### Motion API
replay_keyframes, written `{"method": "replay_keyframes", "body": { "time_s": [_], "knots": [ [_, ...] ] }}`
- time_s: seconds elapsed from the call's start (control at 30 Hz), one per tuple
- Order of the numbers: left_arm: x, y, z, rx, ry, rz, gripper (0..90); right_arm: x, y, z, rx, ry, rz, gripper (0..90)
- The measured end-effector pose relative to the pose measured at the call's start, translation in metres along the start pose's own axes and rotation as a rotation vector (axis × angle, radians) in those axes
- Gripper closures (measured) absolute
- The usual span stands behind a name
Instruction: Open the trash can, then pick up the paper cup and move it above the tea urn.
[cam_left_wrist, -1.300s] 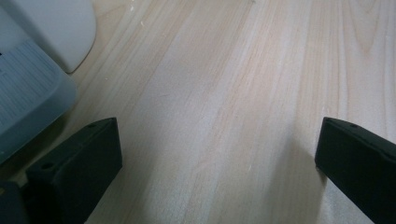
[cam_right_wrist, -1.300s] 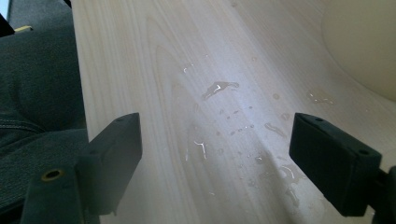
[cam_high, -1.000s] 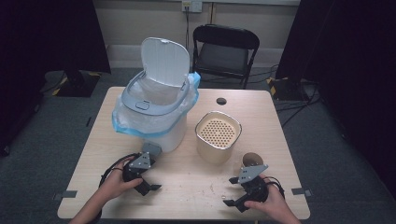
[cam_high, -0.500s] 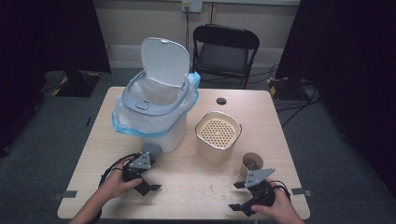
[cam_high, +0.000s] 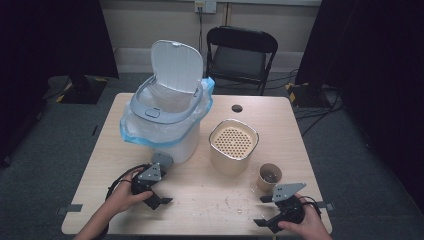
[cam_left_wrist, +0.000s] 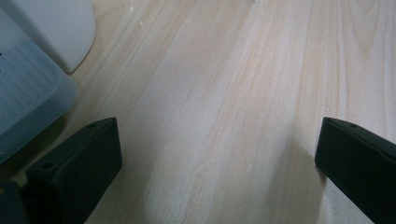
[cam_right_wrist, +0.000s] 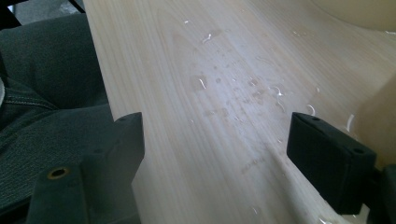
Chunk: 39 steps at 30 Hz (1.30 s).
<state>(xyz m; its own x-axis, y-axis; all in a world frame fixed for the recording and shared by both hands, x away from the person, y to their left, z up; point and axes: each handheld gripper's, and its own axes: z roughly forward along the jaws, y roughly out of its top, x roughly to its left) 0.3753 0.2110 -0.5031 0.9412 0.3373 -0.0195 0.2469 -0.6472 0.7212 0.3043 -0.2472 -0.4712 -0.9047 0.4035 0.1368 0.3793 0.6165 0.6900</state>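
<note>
Now both my grippers sit low near the table's front edge, jaws wide apart and empty.
My right gripper (cam_high: 267, 210) has drawn back from the paper cup (cam_high: 269, 176) since a second ago, now just behind it; my left gripper (cam_high: 161, 195) stays put beside the bin (cam_high: 162, 127).

High view overlooking table (cam_high: 100, 165), gripper views close above its wood

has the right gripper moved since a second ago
Yes. In the high view the right gripper has drawn back from the brown cup toward the table's near edge and the person, fingers open; the cup stands where it was.
</note>
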Motion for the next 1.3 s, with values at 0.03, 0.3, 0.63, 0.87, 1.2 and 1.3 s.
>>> {"method": "replay_keyframes", "body": {
  "time_s": [0.03, 0.3, 0.63, 0.87, 1.2, 1.3],
  "knots": [
    [0.0, 0.0, 0.0, 0.0, 0.0, 0.0, 0.0, -0.001, -0.001, -0.001, -0.003, 0.001, 0.003, 18.8],
    [0.0, 0.0, 0.0, -0.001, 0.001, 0.0, 0.0, -0.007, -0.007, -0.013, -0.001, -0.043, 0.021, 18.8],
    [-0.001, -0.001, -0.001, -0.002, -0.004, 0.001, 0.0, -0.016, -0.014, -0.024, -0.01, -0.088, 0.053, 18.8],
    [0.0, -0.001, -0.001, 0.001, -0.005, 0.004, 0.0, -0.023, -0.021, -0.032, -0.007, -0.127, 0.075, 18.8],
    [0.0, 0.0, -0.001, 0.005, -0.006, 0.008, 0.0, -0.039, -0.032, -0.038, -0.034, -0.172, 0.129, 18.7],
    [0.001, 0.0, -0.001, 0.006, -0.007, 0.009, 0.0, -0.044, -0.034, -0.038, -0.043, -0.183, 0.141, 18.5]
  ]
}}
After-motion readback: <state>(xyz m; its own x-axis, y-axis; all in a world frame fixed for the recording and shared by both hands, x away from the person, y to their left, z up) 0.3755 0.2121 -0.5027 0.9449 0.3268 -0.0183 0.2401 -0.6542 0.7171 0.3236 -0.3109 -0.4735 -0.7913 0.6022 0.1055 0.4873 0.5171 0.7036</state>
